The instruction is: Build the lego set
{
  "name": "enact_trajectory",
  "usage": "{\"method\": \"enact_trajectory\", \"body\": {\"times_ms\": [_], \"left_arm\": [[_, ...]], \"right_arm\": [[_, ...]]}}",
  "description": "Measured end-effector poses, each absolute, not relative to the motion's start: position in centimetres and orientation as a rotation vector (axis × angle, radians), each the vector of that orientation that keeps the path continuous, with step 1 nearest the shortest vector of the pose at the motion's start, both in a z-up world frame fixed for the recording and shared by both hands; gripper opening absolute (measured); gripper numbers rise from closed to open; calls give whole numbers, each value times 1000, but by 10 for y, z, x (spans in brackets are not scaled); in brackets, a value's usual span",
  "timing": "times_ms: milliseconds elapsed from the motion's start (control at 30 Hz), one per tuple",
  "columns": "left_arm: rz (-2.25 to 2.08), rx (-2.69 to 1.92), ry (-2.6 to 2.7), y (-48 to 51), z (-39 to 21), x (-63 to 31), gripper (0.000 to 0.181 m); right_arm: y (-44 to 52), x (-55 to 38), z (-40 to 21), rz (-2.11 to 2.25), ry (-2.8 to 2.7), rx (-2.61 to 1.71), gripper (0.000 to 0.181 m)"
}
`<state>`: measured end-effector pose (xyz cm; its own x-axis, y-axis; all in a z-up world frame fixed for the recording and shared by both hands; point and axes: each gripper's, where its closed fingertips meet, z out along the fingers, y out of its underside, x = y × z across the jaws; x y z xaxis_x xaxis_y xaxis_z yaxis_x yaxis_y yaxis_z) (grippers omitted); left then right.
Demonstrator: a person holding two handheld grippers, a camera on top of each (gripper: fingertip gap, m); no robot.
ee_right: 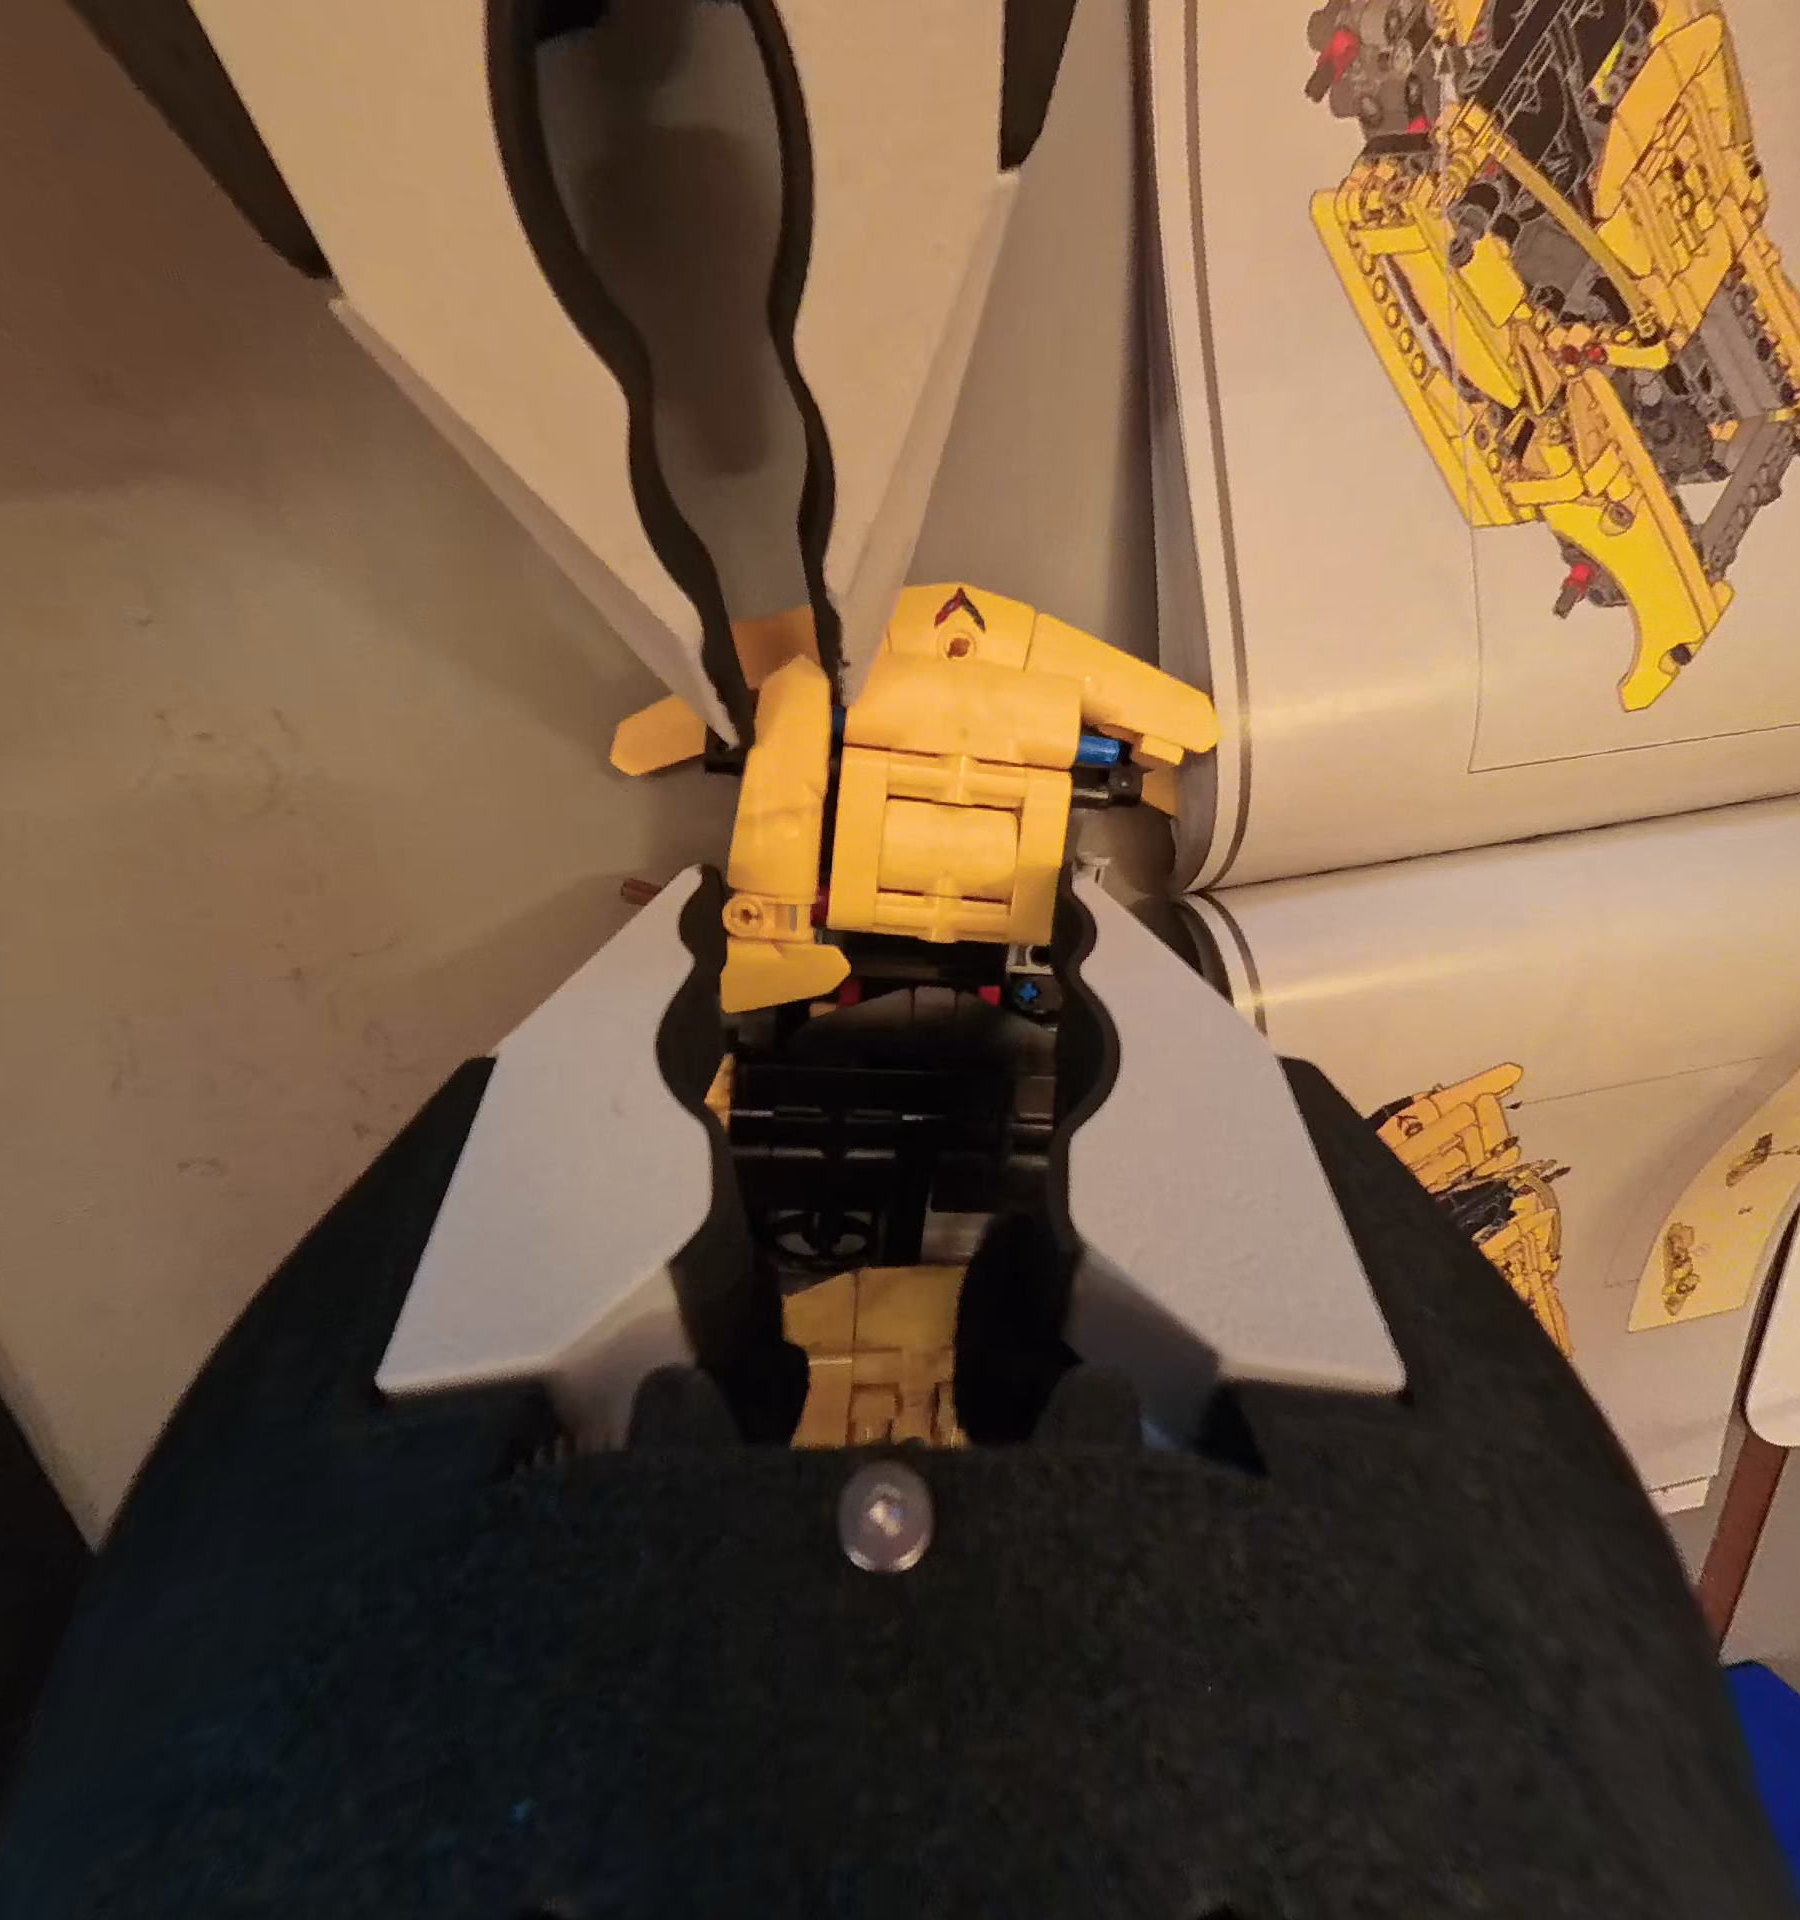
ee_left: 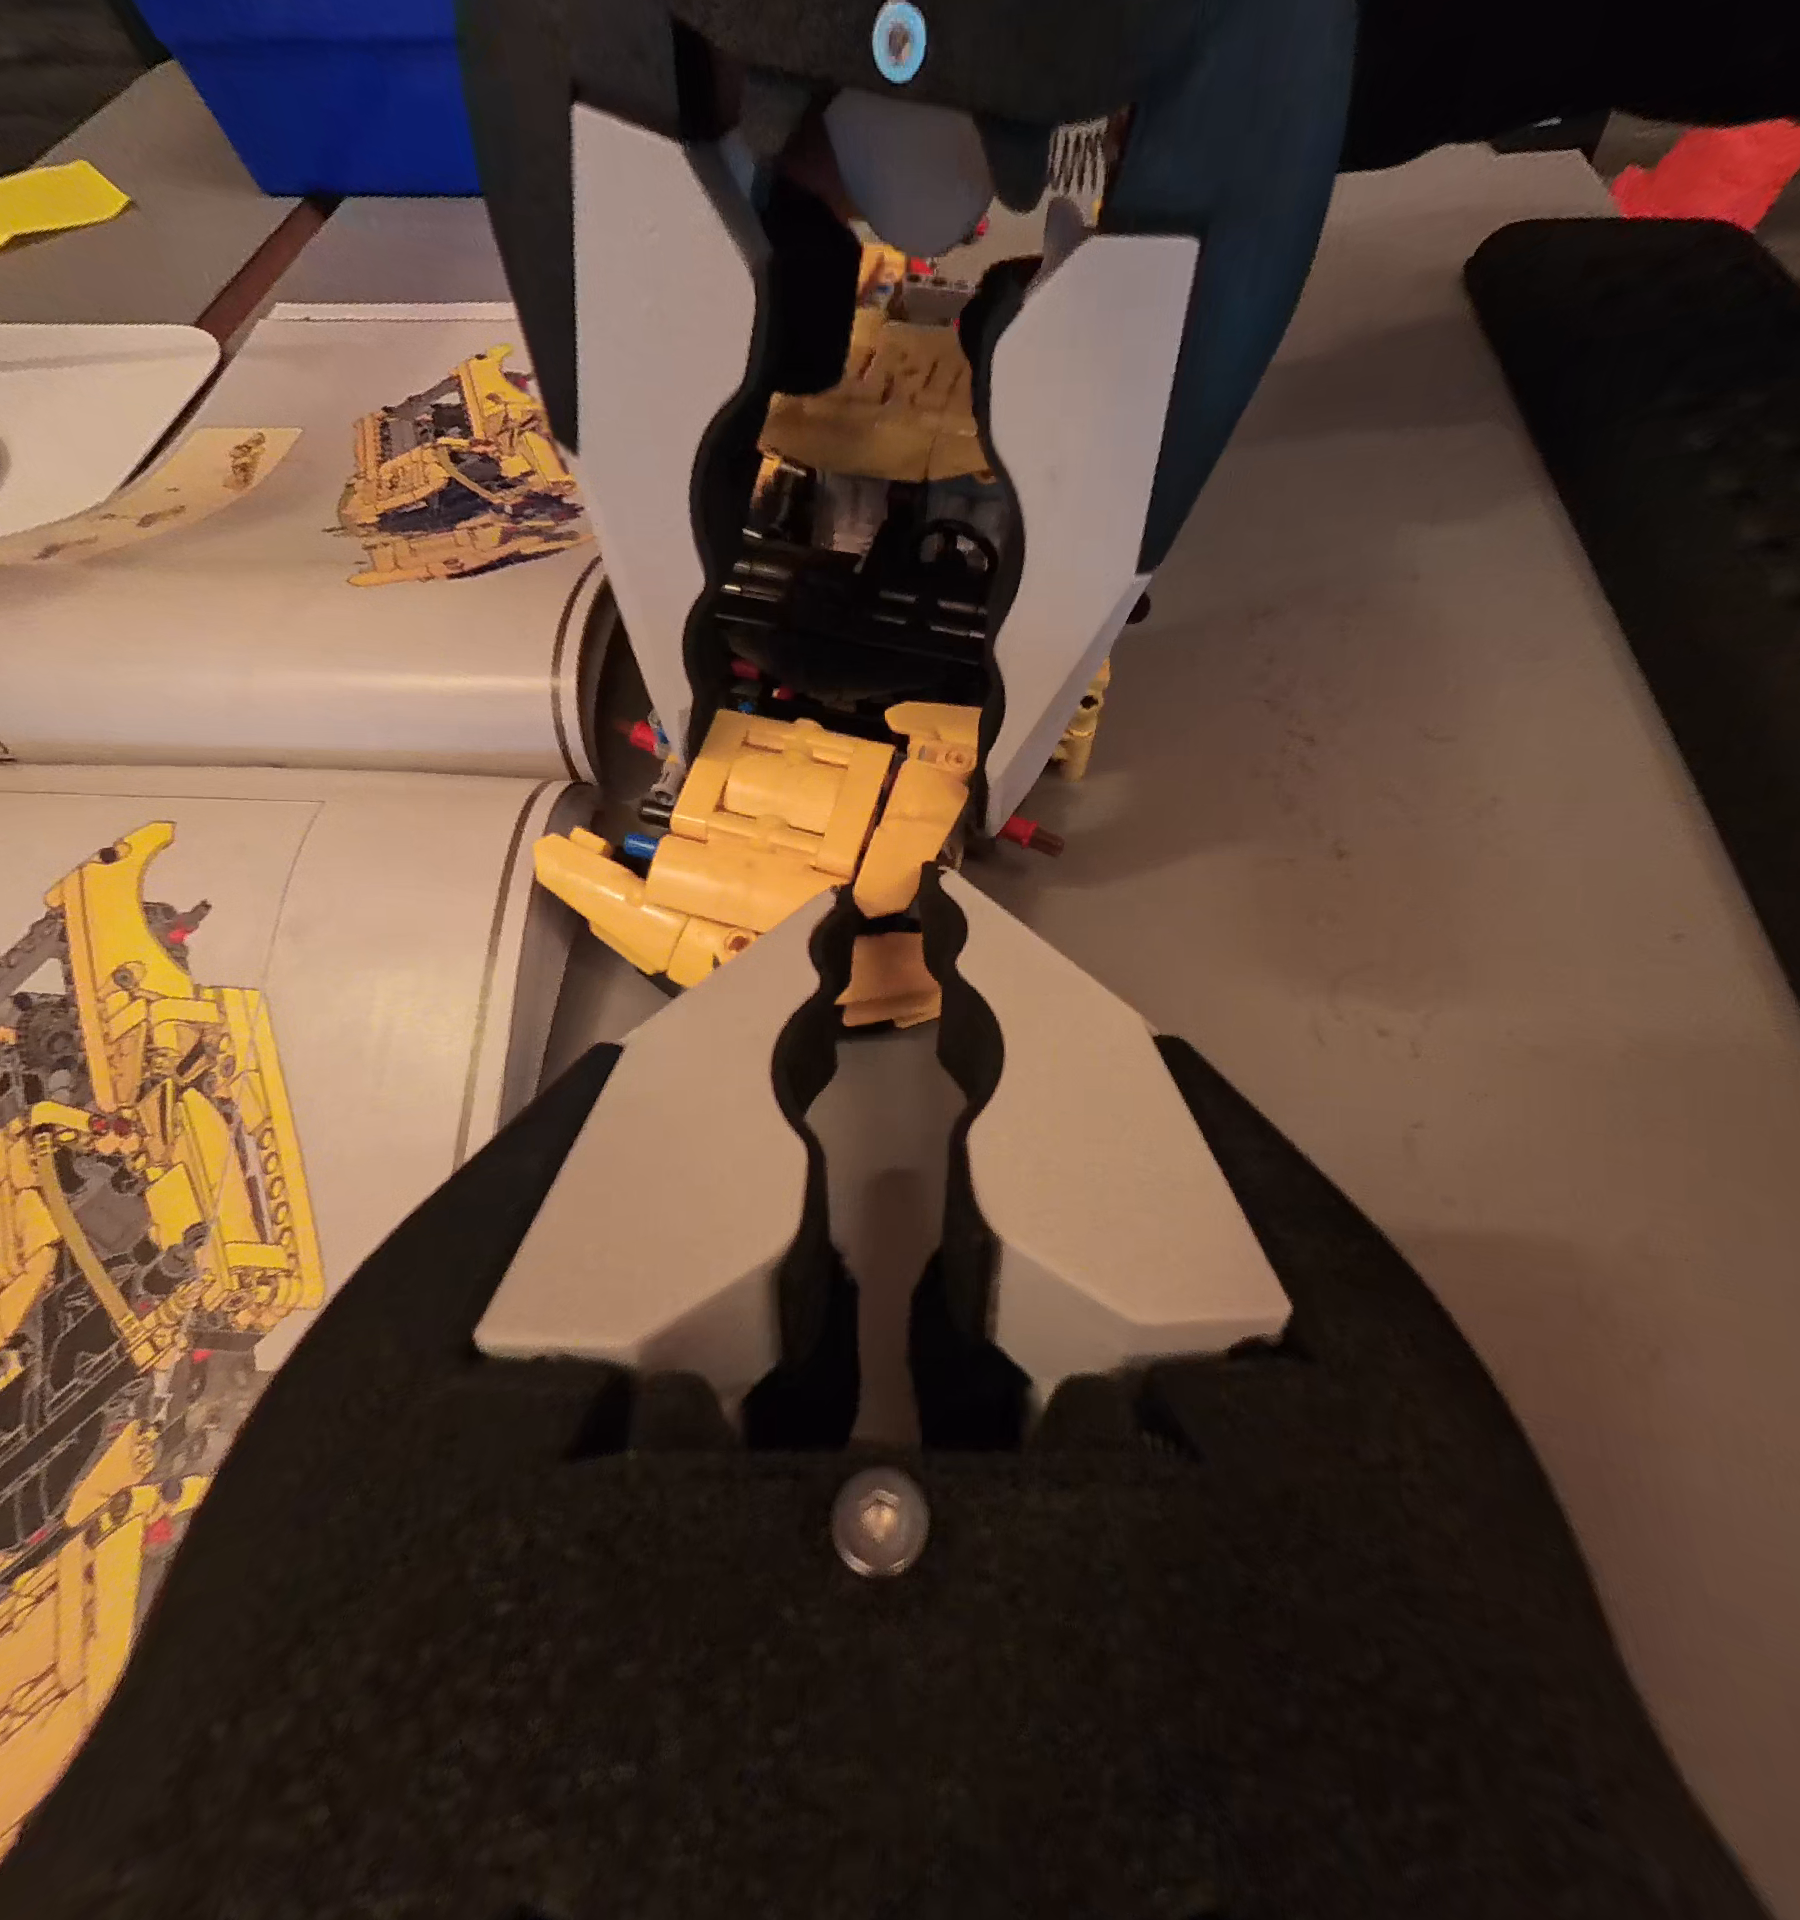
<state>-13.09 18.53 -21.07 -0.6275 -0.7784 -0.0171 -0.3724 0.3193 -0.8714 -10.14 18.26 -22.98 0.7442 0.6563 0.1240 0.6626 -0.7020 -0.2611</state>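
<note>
Grippers meet over the table (ee_left: 1343,831): right gripper (ee_right: 891,904) clamps the model's (ee_right: 937,821) black middle; left gripper (ee_left: 888,894) pinches its yellow end, beside the open manual (ee_left: 200,675).

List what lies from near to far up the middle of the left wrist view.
Left gripper, its fingers pinching a yellow piece → yellow end of the lego model → model's black middle section, between the right gripper's fingers → blue bin.
</note>
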Motion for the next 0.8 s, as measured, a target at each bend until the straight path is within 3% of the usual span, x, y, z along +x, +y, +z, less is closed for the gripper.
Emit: {"method": "enact_trajectory", "body": {"times_ms": [267, 533, 767, 800], "left_arm": [[-1418, -1143, 2004, 210, -193, -131, 14], [-1451, -1138, 2065, 193, -205, -130, 13], [-1476, -1141, 2060, 189, -203, -129, 2], [-1477, -1144, 2060, 189, -203, -129, 2]], "right_arm": [[188, -106, -222, 84, -958, -2648, 75], [200, -111, -218, 190, -886, -2631, 61], [196, -112, -215, 190, -925, -2606, 53], [195, -112, -212, 142, -948, -2591, 43]]}}
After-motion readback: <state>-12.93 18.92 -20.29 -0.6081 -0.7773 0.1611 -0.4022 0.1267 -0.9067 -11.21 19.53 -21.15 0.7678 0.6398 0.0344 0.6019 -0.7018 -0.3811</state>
